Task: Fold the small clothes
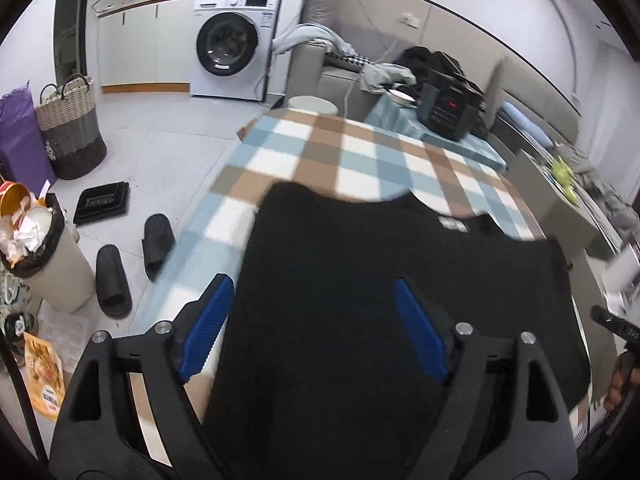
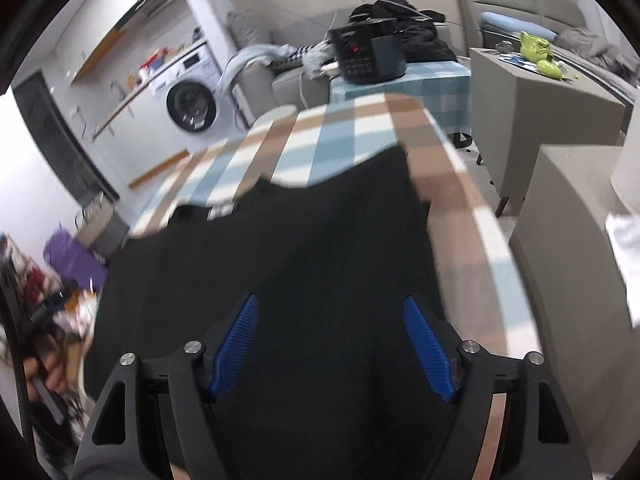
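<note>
With both the left gripper (image 1: pixel 314 320) and right gripper (image 2: pixel 330 340) spread wide over the black garment (image 1: pixel 360 280) — holding nothing — we should smooth it flat before pinching.

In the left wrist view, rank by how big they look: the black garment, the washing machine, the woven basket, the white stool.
1. black garment, but it is nearest the camera
2. washing machine
3. woven basket
4. white stool, partly hidden

Right gripper (image 2: pixel 330 346), jaws spread, blue pads (image 2: pixel 425 350) clear of the black garment (image 2: pixel 304 248) lying flat below on the plaid tablecloth (image 2: pixel 328 136). Garment label (image 2: pixel 221 212) at far left. Black appliance (image 2: pixel 366 54) at far table end; washing machine (image 2: pixel 192 104) far left.
</note>
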A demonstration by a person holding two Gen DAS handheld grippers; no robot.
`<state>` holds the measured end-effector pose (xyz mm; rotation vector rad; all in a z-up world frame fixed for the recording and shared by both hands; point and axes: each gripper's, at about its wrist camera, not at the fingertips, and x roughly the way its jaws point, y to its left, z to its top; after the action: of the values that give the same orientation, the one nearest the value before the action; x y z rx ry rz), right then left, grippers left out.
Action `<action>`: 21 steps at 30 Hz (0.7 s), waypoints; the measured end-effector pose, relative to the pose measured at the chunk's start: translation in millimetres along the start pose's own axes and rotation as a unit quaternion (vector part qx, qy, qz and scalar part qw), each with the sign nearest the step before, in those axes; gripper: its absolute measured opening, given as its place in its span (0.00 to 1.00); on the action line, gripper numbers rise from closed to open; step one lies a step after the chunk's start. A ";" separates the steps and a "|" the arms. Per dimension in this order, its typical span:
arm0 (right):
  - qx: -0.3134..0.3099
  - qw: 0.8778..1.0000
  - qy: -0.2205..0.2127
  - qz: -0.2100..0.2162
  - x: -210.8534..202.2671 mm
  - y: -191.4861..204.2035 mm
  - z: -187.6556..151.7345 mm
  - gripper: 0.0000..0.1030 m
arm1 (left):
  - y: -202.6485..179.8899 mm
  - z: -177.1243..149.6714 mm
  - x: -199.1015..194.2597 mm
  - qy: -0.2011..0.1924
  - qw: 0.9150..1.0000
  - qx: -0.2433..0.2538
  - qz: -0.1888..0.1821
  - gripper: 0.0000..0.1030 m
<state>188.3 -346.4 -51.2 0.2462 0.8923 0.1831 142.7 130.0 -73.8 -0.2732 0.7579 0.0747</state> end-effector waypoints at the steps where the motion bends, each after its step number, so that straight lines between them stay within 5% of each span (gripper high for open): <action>1: -0.010 1.000 0.007 0.002 0.6 7.7 -12.5 0.74 | -4.6 -9.2 -3.7 0.004 1.000 0.004 -0.006 0.78; 11: -0.088 0.995 0.045 0.018 24.7 73.7 -72.7 0.75 | -48.4 -90.4 -2.9 0.059 0.997 0.031 -0.032 0.78; 21: -0.147 0.988 0.038 -0.006 41.3 94.4 -91.8 0.79 | -71.4 -118.9 9.9 0.077 0.993 0.094 -0.003 0.79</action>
<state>136.3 -232.9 -110.1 -0.0412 0.9293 0.3115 82.3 28.7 -147.4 -0.1019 0.9114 -0.0247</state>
